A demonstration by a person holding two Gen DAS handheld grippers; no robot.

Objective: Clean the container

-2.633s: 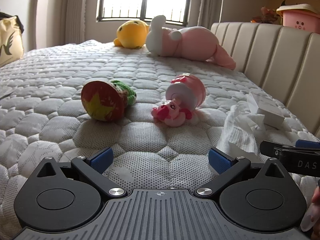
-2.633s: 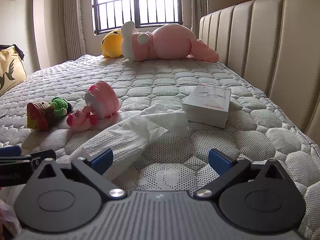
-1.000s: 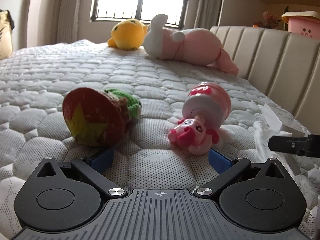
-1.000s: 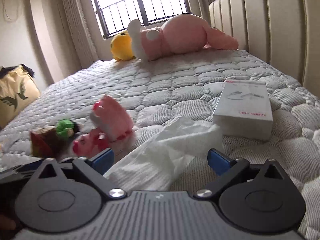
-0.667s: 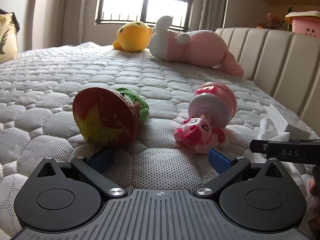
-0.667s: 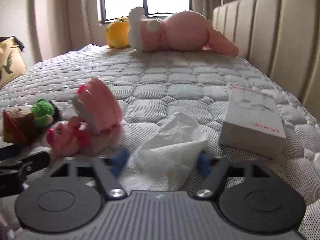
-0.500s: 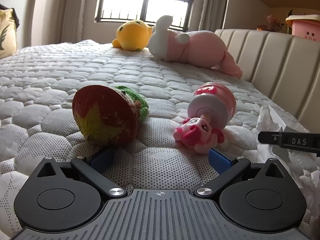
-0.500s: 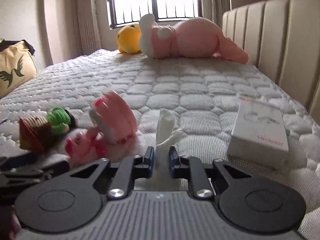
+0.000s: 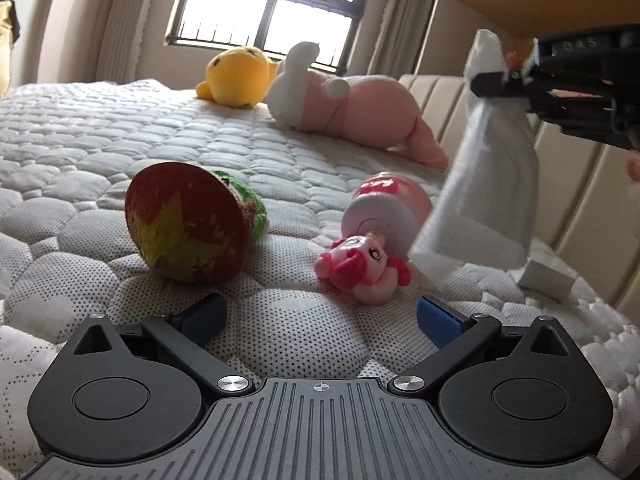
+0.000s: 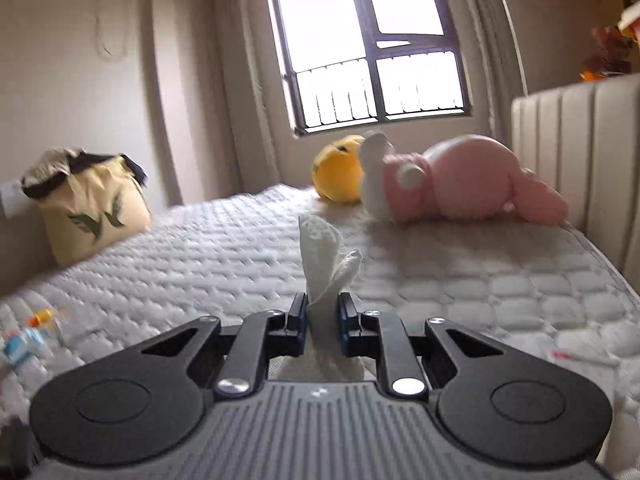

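Left gripper (image 9: 320,320): jaws spread wide, nothing between them. Pink plastic pig-headed container (image 9: 378,240) lies on its side at 1 o'clock, long axis running away-right. Right gripper (image 10: 323,320) pinches white tissue (image 10: 324,256), raised at 2 o'clock.

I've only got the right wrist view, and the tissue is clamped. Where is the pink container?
Observer: The pink container lies on its side on the mattress, just ahead of the left hand-held gripper.
Operator: Is that one holding it?
Observer: No, its jaws stand open, short of the container.
Operator: And my tissue?
Observer: The tissue hangs just right of the container; contact I cannot tell.
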